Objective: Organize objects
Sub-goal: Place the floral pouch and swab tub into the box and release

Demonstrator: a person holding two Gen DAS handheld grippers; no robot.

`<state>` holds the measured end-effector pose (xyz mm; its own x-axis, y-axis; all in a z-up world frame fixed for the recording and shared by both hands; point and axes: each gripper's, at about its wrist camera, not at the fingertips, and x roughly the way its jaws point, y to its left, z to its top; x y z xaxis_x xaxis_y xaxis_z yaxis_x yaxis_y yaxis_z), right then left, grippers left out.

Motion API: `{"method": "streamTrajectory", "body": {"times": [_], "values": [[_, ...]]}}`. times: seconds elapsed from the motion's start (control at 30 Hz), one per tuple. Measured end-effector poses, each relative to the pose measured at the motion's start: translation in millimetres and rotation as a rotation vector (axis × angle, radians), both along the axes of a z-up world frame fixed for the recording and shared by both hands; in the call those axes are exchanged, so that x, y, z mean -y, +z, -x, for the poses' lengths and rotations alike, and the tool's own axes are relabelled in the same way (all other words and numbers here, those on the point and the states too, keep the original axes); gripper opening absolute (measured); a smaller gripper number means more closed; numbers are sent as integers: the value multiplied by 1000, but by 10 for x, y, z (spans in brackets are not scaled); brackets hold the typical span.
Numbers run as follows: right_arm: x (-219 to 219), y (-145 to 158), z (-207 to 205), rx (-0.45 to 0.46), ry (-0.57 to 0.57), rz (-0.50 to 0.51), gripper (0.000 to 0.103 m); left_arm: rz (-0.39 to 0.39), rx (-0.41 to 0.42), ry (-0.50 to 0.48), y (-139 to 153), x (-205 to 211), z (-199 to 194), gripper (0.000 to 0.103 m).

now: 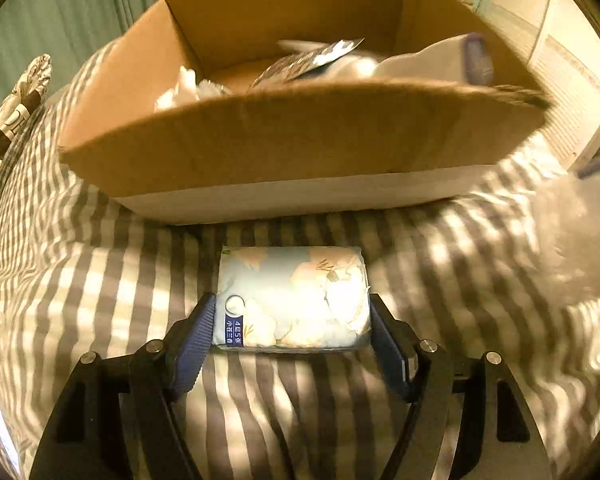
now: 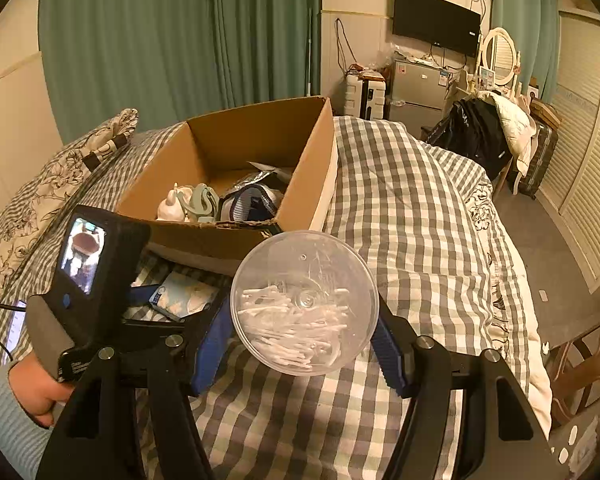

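Your left hand-held gripper is part closed, blue pads touching both ends of one tissue pack on the checked bed. Your right hand-held gripper clamps one clear tub of cotton swabs. Beyond: one cardboard box, several items inside.

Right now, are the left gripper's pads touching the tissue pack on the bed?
Touching. In the left wrist view both blue pads lie flush against the short sides of the tissue pack, no gap showing, with the pack resting on the checked bedspread.
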<state>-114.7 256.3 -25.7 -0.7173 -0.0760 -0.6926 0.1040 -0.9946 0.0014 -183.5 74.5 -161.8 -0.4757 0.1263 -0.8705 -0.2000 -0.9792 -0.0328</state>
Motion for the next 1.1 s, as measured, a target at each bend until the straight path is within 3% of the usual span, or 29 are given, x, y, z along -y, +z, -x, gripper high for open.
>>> {"method": "streamTrajectory", "body": {"times": [0.4, 0.73, 1.1], "values": [[133, 385, -241, -70, 17, -32, 64, -83, -120, -7, 751, 261, -516, 75], [355, 1036, -638, -216, 68, -54, 64, -152, -296, 3, 1658, 420, -827, 75], [599, 1612, -476, -337, 125, -67, 63, -155, -431, 44, 2282, 659, -584, 75]]}}
